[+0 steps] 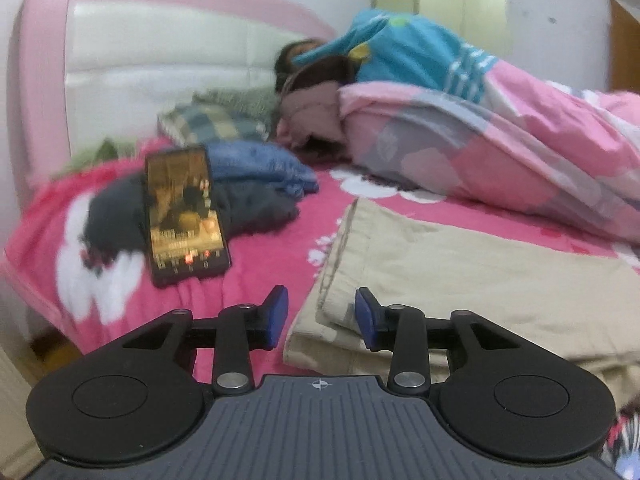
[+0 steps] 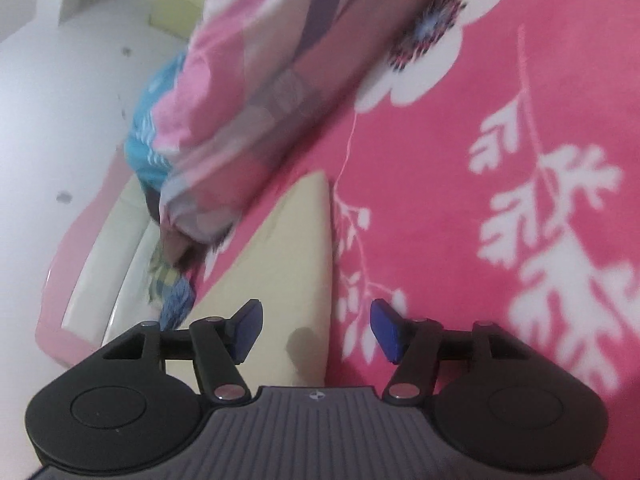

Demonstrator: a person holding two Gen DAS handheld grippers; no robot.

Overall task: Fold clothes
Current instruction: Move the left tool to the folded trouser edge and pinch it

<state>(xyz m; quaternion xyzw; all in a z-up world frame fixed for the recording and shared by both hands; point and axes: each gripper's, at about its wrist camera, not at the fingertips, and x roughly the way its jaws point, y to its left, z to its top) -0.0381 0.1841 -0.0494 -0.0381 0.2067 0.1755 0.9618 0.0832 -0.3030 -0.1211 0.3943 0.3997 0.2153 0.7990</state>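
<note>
Folded beige cloth (image 1: 480, 272) flat on the pink bed (image 1: 280, 240), right of the phone (image 1: 184, 212). Left gripper (image 1: 321, 314) over the cloth's near corner, jaws apart, holding nothing. Right gripper (image 2: 316, 330) over the cloth (image 2: 280, 264) edge, jaws spread, empty. Dark clothes (image 1: 256, 204) behind the phone.

matt beige cloth garment (image 1: 472, 280) on fuzzy pink fleece blanket (image 2: 520, 120); glossy phone (image 1: 184, 212); glossy pink headboard (image 1: 44, 60).
</note>
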